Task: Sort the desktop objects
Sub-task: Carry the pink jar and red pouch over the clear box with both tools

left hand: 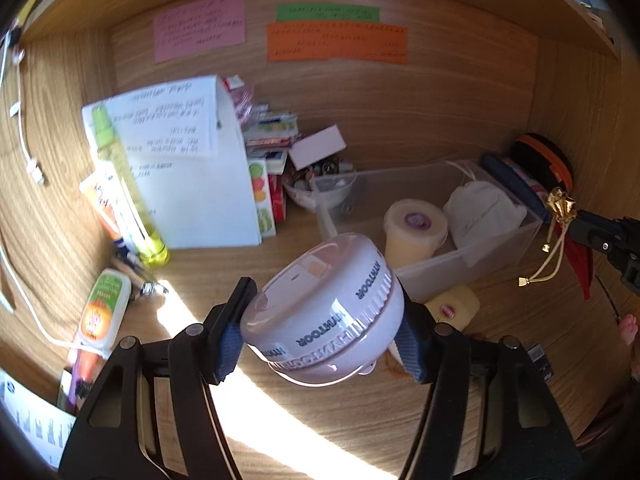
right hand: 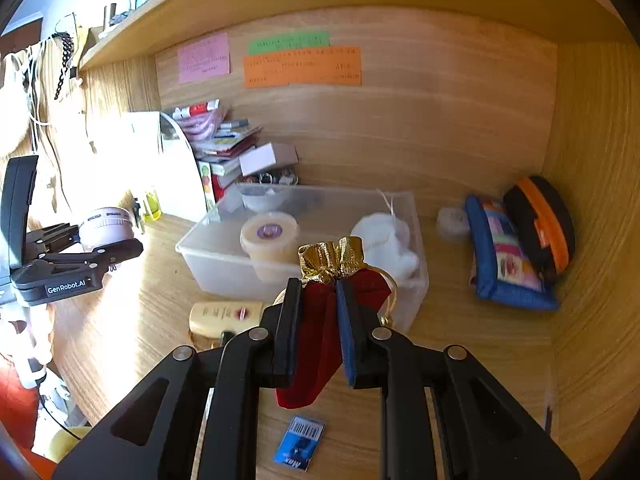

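Observation:
My left gripper (left hand: 322, 320) is shut on a round pale pink case (left hand: 324, 312) with dark lettering, held above the wooden desk (left hand: 304, 432); it also shows in the right wrist view (right hand: 106, 226). My right gripper (right hand: 318, 328) is shut on a red velvet pouch (right hand: 316, 344) with a gold top and cord, held just in front of the clear plastic bin (right hand: 224, 268). The bin holds a cream jar with a purple label (right hand: 270, 236) and a white cloth bag (right hand: 384, 244). The pouch and right gripper show at the right edge of the left wrist view (left hand: 568, 216).
A cream tube (right hand: 226, 316) lies before the bin. A blue packet (right hand: 300, 442) lies near me. A blue pouch (right hand: 504, 260) and black-orange case (right hand: 540, 220) lean at the right wall. White box (left hand: 188, 168), green spray bottle (left hand: 128, 188) and stacked packets stand left.

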A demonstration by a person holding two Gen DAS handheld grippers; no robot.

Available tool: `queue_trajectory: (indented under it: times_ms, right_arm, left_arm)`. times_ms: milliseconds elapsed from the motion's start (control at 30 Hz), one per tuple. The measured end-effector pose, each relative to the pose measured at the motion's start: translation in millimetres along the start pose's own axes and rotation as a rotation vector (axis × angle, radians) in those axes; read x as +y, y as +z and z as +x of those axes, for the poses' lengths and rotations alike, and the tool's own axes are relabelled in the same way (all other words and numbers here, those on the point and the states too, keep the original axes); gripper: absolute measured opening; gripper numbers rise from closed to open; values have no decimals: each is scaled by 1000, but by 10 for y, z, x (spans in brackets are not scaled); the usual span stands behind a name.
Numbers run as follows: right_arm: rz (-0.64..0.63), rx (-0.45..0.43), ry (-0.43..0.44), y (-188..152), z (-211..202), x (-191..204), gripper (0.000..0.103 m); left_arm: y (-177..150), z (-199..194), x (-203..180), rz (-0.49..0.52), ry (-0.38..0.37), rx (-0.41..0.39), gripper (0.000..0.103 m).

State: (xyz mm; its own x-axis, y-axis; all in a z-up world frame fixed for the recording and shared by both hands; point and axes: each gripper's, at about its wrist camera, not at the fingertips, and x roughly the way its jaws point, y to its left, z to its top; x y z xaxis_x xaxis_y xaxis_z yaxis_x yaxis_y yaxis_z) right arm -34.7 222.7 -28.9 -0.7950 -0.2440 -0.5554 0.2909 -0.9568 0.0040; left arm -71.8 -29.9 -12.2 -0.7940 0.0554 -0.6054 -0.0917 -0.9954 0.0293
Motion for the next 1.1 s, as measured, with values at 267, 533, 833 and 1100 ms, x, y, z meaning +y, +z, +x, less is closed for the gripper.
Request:
queue_trajectory:
  times_ms: [267,533,833,1100]
  right_arm:
    - [8,-40,22,253,71,-53,16]
    - [-26,-46,30,503,338,-19,16]
    - [-21,12,37,773,915,-89,16]
    - [-4,102,41,711,1361,-168,16]
  left_arm:
    - [376,42,-77,-15,-52,-56,64]
    - [751,417,-73,-26,-106,-24,64]
    - [932,1011,-188,-8,-108,65,64]
    - [863,1396,-247,1,-93,143,64]
